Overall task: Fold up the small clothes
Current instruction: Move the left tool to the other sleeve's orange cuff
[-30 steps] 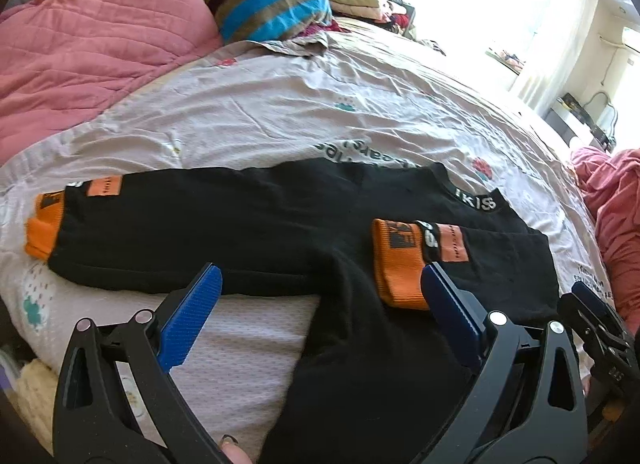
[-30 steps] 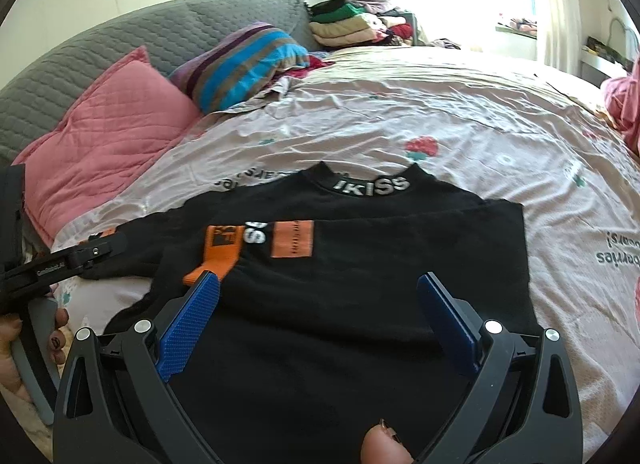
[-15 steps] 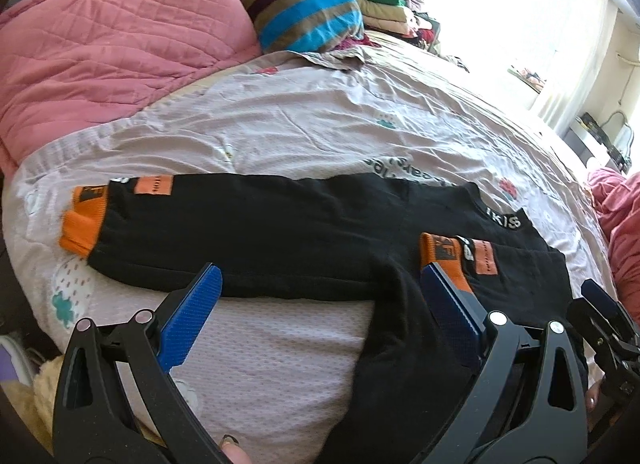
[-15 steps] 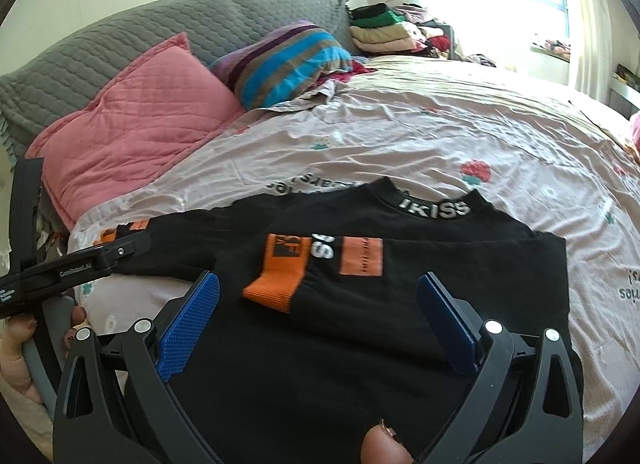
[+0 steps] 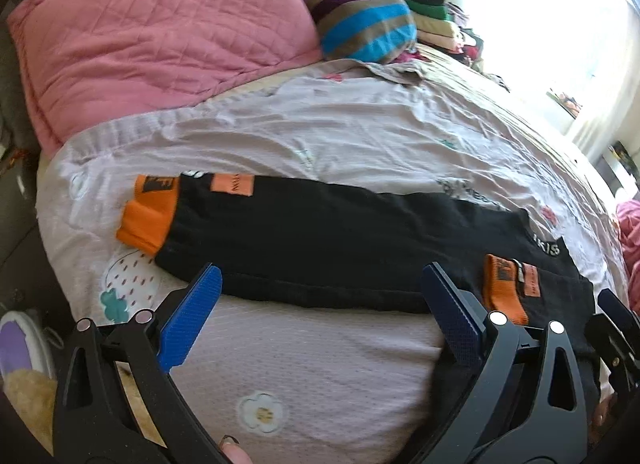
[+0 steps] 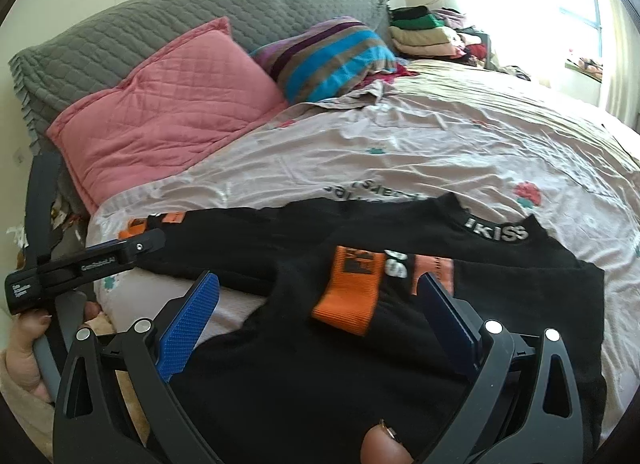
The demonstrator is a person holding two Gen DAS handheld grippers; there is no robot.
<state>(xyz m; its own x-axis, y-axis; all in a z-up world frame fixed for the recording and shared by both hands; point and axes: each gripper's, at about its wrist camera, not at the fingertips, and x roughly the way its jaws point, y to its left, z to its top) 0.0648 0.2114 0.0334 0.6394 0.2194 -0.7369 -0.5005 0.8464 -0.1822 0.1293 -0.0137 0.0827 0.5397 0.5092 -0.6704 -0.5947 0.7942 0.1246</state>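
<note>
**Left claw swings out toward the far sleeve**

Swinging leftward over the past second, my left claw (image 5: 320,320) now faces the outstretched sleeve (image 5: 320,232), whose orange cuff (image 5: 146,219) has slid from the frame's edge toward its middle; the pink pillow (image 5: 152,35) fills more of that view. My right claw (image 6: 320,316) has lifted and turned a little, so the headboard (image 6: 160,23) shows more fully. Both claws hang spread wide, holding nothing.

The black top (image 6: 360,344) lies flat on the bed (image 6: 460,151), near its front edge. One sleeve is already folded across the chest, its cuff (image 6: 348,296) between my right claw's fingers; the other sleeve still lies straight out to the left.

Risks, as I judge them: pinching the bedsheet along with the cuff would drag the whole layout askew, since the sheet is loose and wrinkled. Pulling the long sleeve across too briskly could shift the body and undo the fold already made. The cuff sits close to the bed's corner and could slip off.
</note>
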